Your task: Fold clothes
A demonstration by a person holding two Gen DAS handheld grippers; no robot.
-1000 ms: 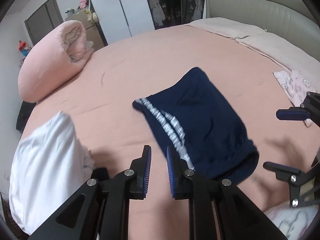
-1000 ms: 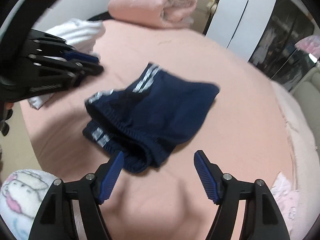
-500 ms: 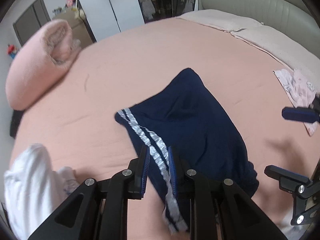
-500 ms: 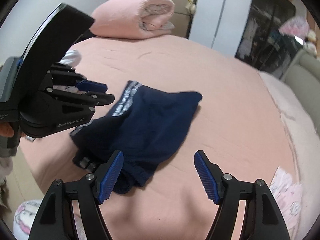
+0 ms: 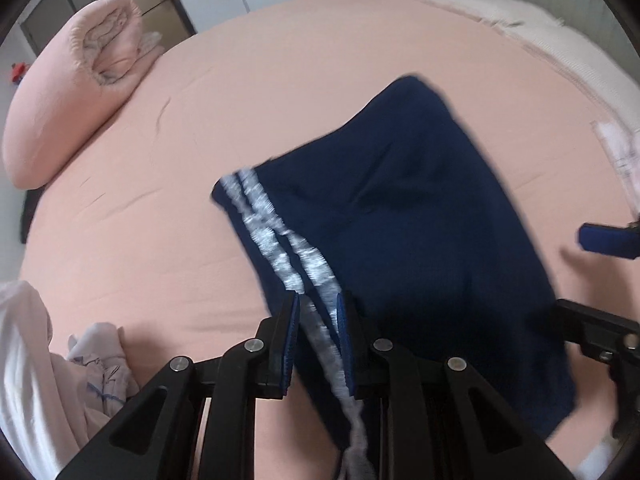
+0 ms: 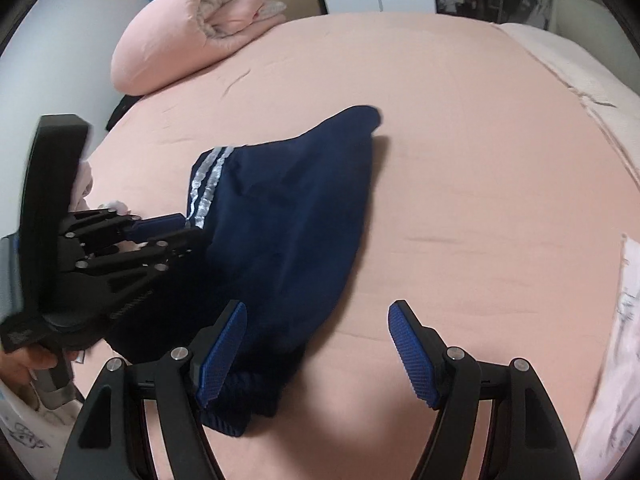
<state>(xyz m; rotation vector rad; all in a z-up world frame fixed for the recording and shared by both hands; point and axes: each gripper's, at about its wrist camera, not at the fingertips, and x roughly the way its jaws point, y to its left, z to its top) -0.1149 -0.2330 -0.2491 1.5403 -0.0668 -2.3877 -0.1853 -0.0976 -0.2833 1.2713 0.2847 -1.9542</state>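
Observation:
Dark navy shorts (image 5: 420,220) with two silver-white side stripes lie crumpled on the pink bed sheet (image 5: 280,80). My left gripper (image 5: 318,304) hovers close over the striped edge, its jaws nearly together with only a thin slit; the stripe shows through the slit below them. From the right wrist view the shorts (image 6: 288,208) spread up the middle, and the left gripper (image 6: 188,226), held by a hand, points at the striped side. My right gripper (image 6: 318,307) stands wide open over the bunched waistband end, its left finger above the fabric. The right gripper (image 5: 570,272) also shows at the right edge.
A rolled pink quilt (image 5: 68,92) lies at the far left of the bed. White clothes (image 5: 24,360) are piled at the near left edge. A pale patterned garment (image 6: 628,300) lies at the right. Light pillows (image 5: 500,12) sit at the head. Bare sheet surrounds the shorts.
Both grippers have come down and closer to the shorts. The left one now sits over the striped edge instead of beside it. The right one has rolled and swung toward the waistband.

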